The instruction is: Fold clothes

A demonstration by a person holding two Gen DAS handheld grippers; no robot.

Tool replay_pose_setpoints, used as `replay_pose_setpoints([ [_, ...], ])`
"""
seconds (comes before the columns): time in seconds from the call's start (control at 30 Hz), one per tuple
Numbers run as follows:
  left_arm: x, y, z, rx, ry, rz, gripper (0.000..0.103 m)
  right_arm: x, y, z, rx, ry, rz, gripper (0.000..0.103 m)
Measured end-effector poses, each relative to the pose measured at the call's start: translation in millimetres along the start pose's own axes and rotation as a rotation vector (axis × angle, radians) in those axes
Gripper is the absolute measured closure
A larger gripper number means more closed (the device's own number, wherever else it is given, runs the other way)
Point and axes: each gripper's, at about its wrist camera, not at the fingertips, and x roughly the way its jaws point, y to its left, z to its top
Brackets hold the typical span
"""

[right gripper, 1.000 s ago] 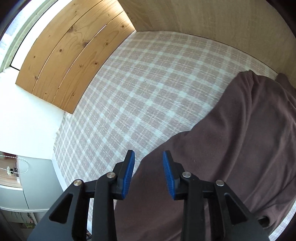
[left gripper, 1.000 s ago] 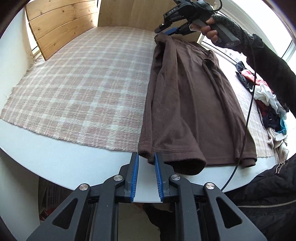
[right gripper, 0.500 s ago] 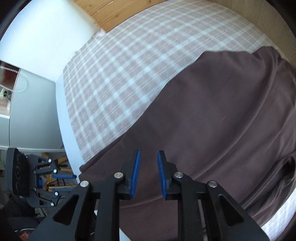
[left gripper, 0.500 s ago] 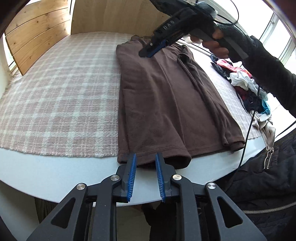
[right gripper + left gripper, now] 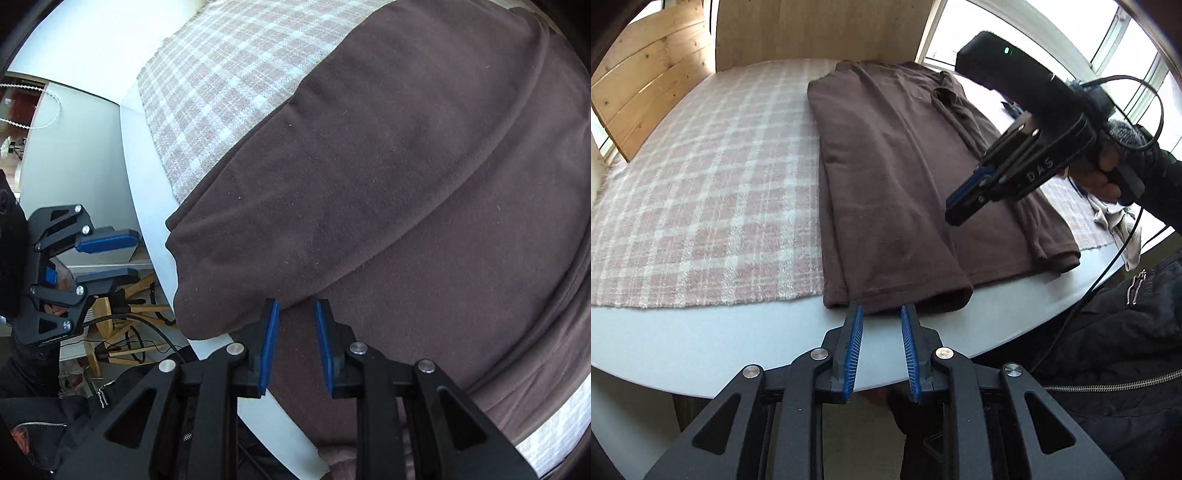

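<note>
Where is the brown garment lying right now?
The brown garment lies lengthwise on the plaid cloth, toward its right side in the left wrist view; its near hem hangs onto the bare white table edge, just ahead of the left gripper.

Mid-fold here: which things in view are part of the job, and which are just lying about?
Job:
brown garment
left gripper
right gripper

Lying about:
checked blanket
pile of clothes
wooden boards
</note>
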Motion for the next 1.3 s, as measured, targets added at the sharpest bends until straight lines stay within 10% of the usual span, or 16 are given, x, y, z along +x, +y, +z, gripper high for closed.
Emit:
replay_pose_setpoints([
  [0.2, 20.9, 0.2, 22.7, 0.097, 0.035, 0.024, 0.082, 2.4, 12.8, -0.7, 0.021, -0.073, 0.016, 0.067],
  [0.33, 42.1, -4.5, 20.1, 0.175, 0.094, 0.033, 0.082, 3.7, 26.9, -4.5, -0.099, -0.061, -0.139, 0.097],
  [0.47, 47.9, -1.4, 17.5, 0.186, 0.111, 0.025, 0.081, -11.3, 17.4, -6.2, -0.052, -0.069, -0.193, 0.097],
  [0.63, 45.0, -0.7, 18.9, 0.177, 0.114, 0.011, 0.080, -21.0, 53.1, -1.4, -0.114, -0.178, -0.022, 0.097],
  [0.9, 20.1, 34.3, 20.2, -0.038, 0.054, -0.005, 0.069, -6.9, 62.4, 1.6, -0.165, -0.033, 0.017, 0.097],
  [1.1, 41.5, 27.5, 20.4, -0.044, 0.101, 0.018, 0.065, -86.4, 15.1, 65.6, -0.053, -0.221, -0.063, 0.056],
  [1.3, 46.3, 17.4, 23.7, 0.002, 0.104, 0.046, 0.079, -121.3, -33.8, 184.4, 0.178, -0.308, -0.168, 0.054],
])
